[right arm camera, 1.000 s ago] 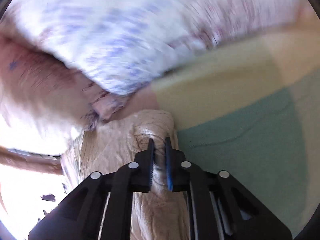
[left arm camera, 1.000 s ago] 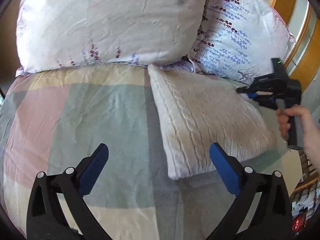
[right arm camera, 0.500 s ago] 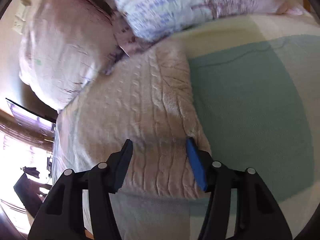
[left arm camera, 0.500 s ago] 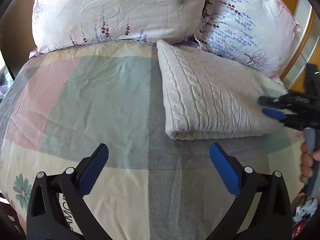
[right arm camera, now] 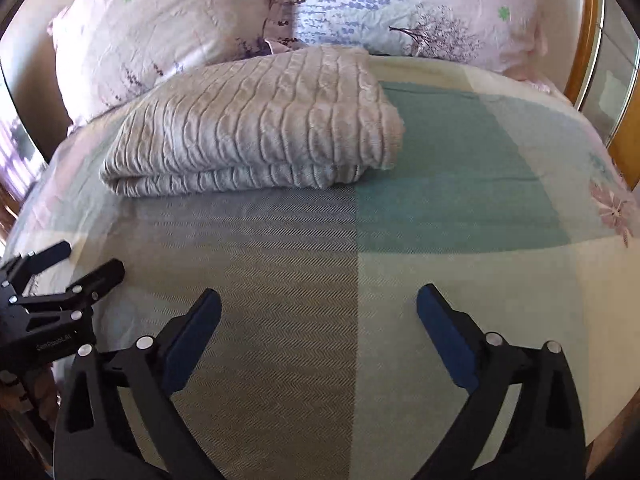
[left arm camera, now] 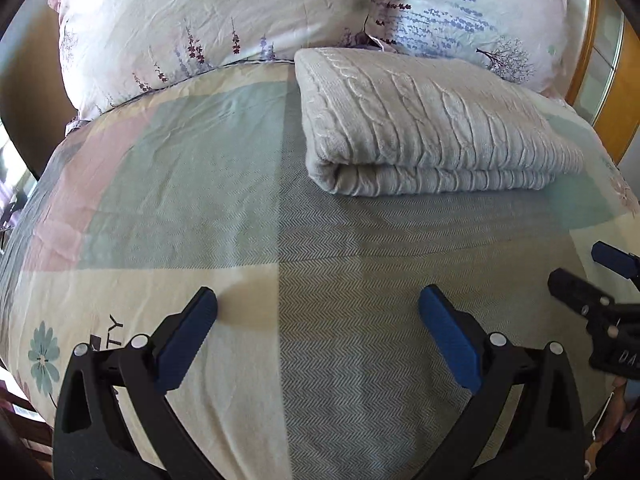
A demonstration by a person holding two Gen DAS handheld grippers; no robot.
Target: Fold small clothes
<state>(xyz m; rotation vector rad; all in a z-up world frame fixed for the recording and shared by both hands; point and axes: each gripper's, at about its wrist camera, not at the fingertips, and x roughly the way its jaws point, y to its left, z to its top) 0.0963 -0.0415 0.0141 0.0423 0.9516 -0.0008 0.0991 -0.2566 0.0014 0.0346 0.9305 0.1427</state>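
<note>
A cream cable-knit sweater (left arm camera: 424, 120) lies folded in a thick rectangle on the bed, against the pillows; it also shows in the right wrist view (right arm camera: 256, 128). My left gripper (left arm camera: 318, 336) is open and empty, well back from the sweater over the bedspread. My right gripper (right arm camera: 318, 334) is open and empty, also back from the sweater. The right gripper shows at the right edge of the left wrist view (left arm camera: 588, 276), and the left gripper shows at the left edge of the right wrist view (right arm camera: 76, 264).
A checked pastel bedspread (left arm camera: 192, 184) covers the bed. Two floral pillows (left arm camera: 208, 20) (left arm camera: 472, 12) stand behind the sweater. A wooden bed frame (left arm camera: 616, 112) runs along the right side.
My right gripper opened, let go of the sweater and drew back toward the front of the bed. My left gripper also pulled back. The sweater now rests folded and untouched.
</note>
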